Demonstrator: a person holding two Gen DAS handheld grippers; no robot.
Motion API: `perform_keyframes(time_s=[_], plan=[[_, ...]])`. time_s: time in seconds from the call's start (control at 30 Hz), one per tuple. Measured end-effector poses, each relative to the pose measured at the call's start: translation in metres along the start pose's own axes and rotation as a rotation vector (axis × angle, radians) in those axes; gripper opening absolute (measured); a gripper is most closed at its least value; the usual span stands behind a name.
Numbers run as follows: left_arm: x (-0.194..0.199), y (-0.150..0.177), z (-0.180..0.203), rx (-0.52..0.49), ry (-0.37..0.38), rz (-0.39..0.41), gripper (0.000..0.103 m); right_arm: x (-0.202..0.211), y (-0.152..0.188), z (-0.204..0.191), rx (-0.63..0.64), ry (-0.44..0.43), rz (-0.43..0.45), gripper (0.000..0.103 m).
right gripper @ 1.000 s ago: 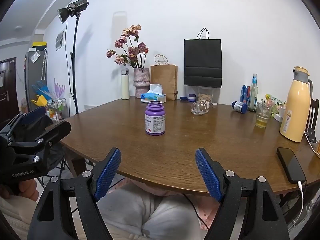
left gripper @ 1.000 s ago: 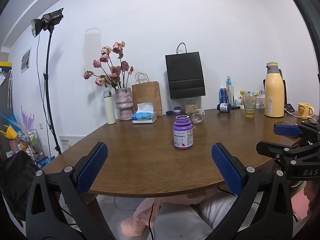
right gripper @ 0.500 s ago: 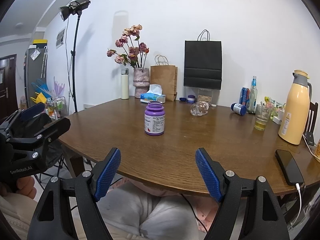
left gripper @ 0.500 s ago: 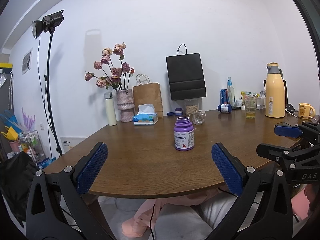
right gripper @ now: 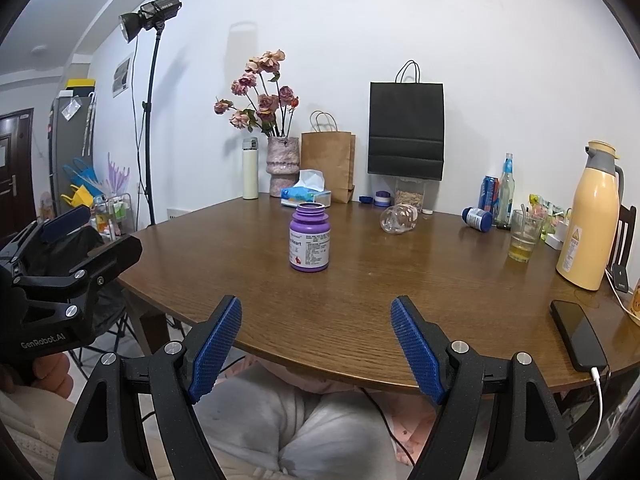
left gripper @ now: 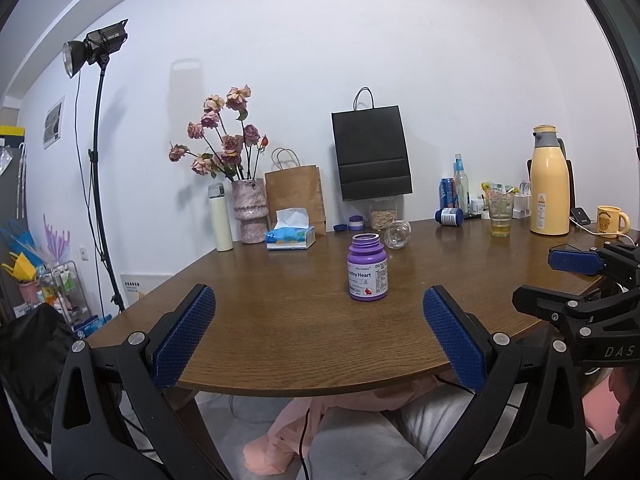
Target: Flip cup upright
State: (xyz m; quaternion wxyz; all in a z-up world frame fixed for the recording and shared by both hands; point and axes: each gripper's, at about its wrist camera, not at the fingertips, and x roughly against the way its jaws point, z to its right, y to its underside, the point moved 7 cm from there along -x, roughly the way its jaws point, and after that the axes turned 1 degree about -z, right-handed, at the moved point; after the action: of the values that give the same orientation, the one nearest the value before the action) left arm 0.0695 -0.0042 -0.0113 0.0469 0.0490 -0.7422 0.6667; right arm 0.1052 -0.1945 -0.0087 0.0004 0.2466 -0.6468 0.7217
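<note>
A clear glass cup point(right gripper: 398, 219) lies on its side on the brown table point(right gripper: 400, 292), past the middle; in the left wrist view point(left gripper: 397, 235) its mouth faces me. A purple bottle point(right gripper: 309, 243) stands upright without a lid, nearer to me, also in the left wrist view point(left gripper: 367, 267). My left gripper point(left gripper: 318, 334) is open and empty at the near table edge. My right gripper point(right gripper: 316, 344) is open and empty, also at the near edge. Each gripper shows at the side of the other's view.
A yellow thermos point(right gripper: 591, 216), a glass with yellow liquid point(right gripper: 524, 236), a blue bottle on its side point(right gripper: 477, 219) and a phone point(right gripper: 578, 336) are on the right. A vase of flowers point(right gripper: 283, 166), a tissue box point(right gripper: 306, 196) and paper bags point(right gripper: 406, 132) stand at the back.
Both views have shifted slightly, so the table and bottle sit a little lower in frame. Both grippers stay open and nothing on the table has moved.
</note>
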Motion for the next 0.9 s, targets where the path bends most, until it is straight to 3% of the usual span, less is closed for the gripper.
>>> perform_keyframes(time_s=[0.9], plan=[[-0.0010,-0.0021,-0.0007,-0.004,-0.001,0.006,0.103,0.0003,-0.0007,0.0015,-0.001,0.001,0.001,0.082]])
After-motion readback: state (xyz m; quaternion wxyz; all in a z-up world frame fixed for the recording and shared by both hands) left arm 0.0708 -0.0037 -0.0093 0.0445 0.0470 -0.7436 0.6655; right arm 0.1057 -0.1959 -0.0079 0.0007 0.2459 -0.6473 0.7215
